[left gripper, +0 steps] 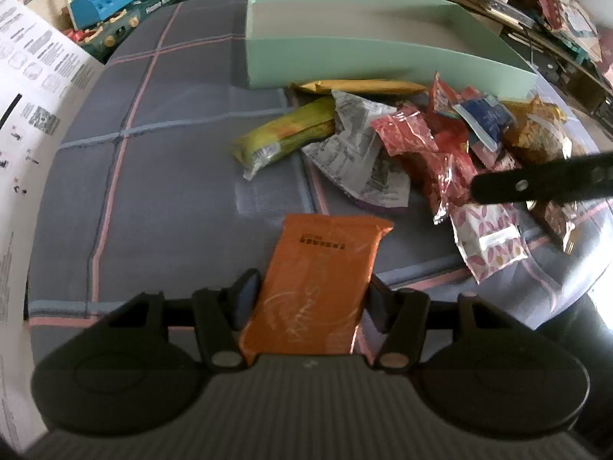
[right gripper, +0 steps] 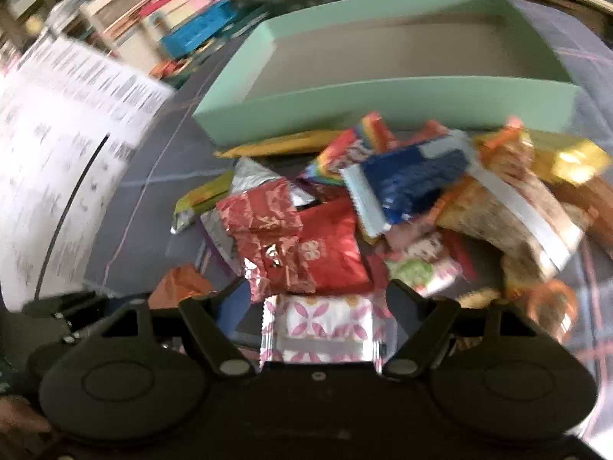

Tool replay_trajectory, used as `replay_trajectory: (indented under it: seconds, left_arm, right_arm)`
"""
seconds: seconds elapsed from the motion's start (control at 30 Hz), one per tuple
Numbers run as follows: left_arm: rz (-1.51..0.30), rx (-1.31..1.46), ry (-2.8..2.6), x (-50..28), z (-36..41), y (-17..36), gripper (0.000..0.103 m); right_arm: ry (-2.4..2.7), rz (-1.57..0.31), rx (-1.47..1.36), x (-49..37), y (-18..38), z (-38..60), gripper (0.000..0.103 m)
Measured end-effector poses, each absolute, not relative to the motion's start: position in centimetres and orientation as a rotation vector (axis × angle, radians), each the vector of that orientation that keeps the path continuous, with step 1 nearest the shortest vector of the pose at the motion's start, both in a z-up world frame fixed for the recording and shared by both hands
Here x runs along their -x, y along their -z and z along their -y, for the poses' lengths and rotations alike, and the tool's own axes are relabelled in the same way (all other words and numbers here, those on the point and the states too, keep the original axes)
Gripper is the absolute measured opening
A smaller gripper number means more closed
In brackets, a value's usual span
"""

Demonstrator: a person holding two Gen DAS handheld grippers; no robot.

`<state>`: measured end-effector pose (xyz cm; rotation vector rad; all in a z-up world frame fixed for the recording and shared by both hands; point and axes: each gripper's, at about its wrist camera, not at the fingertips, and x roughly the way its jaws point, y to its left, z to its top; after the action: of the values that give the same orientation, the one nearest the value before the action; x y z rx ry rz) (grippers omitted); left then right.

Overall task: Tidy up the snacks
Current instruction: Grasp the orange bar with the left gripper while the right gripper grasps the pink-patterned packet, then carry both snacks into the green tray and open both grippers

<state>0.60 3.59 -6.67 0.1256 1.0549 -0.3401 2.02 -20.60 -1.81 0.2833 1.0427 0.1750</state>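
My left gripper (left gripper: 312, 299) is shut on an orange snack packet (left gripper: 318, 283) and holds it over the grey checked cloth (left gripper: 153, 176). A pile of snack packets (left gripper: 440, 153) lies ahead to the right, in front of an empty mint-green box (left gripper: 367, 61). My right gripper (right gripper: 322, 306) stands around a white packet with pink petals (right gripper: 325, 329) at the near edge of the pile (right gripper: 383, 207); its jaws are apart and I cannot tell if they touch it. The green box (right gripper: 383, 103) lies behind the pile. One right finger (left gripper: 536, 184) shows in the left wrist view.
A printed white sheet (left gripper: 34, 122) stands at the left edge of the table. Toys (left gripper: 103, 11) and boxes crowd the back left, cluttered shelves (left gripper: 555, 19) the back right. A yellow-green packet (left gripper: 283, 134) lies left of the pile.
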Motion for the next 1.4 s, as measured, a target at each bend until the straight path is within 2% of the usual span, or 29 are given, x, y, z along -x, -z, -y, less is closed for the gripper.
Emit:
replay_trajectory:
  seconds: [0.23,0.4,0.57,0.73,0.77,0.8,0.83,0.97,1.07,1.13,1.17,1.23,1.27,1.33,1.4]
  left_arm:
    - [-1.053,-0.123,0.322,-0.6,-3.5,6.7,0.058]
    - [-1.057,-0.146,0.328,-0.6,-2.8,6.9,0.067]
    - [-1.06,-0.128,0.32,-0.7,-3.2,6.8,0.068]
    - [-1.057,-0.11,0.314,-0.8,-3.6,6.8,0.07]
    - [-1.056,-0.115,0.314,-0.8,-3.4,6.9,0.071]
    - [-1.056,-0.118,0.313,-0.8,-3.3,6.9,0.071]
    - [-1.054,-0.12,0.308,-0.9,-3.3,6.9,0.071]
    - [-1.05,-0.098,0.294,-1.2,-3.8,7.0,0.072]
    - [-1.042,-0.108,0.286,-1.3,-3.8,7.1,0.072]
    - [-1.034,-0.13,0.285,-1.3,-3.6,7.2,0.074]
    - [-1.027,-0.144,0.287,-1.3,-3.4,7.3,0.073]
    - [-1.003,-0.174,0.306,-1.2,-3.0,7.2,0.058]
    - [-0.997,-0.17,0.32,-1.2,-2.9,7.1,0.052]
    - [-1.01,-0.134,0.345,-1.3,-3.0,6.8,0.051]
    - [-1.018,-0.118,0.346,-1.1,-3.1,6.7,0.05]
  right_arm:
    - [-0.26,-1.106,-0.203,-2.3,3.1,20.2,0.079]
    - [-0.268,-1.119,-0.174,0.3,3.1,19.8,0.079]
    - [-0.301,-1.132,-0.08,1.0,2.9,18.0,0.079]
    - [-0.274,-1.113,-0.108,0.9,2.6,18.3,0.079]
    - [-0.261,-1.119,-0.115,0.8,2.7,18.0,0.083]
    - [-0.244,-1.12,-0.123,0.6,3.0,17.9,0.097]
    - [-0.223,-1.109,-0.132,0.5,3.0,17.7,0.103]
    - [-0.177,-1.113,-0.101,0.3,3.5,15.9,0.102]
    - [-0.152,-1.113,-0.019,0.4,4.6,14.2,0.094]
    - [-0.142,-1.081,0.077,0.8,4.9,13.1,0.079]
    - [-0.154,-1.071,0.073,0.9,4.8,13.1,0.076]
    - [-0.154,-1.073,0.035,0.7,4.5,13.6,0.067]
    - [-0.155,-1.077,0.004,0.6,4.4,14.2,0.065]
    - [-0.161,-1.08,-0.041,0.6,4.0,14.9,0.058]
    - [-0.169,-1.088,-0.078,0.7,3.6,15.3,0.057]
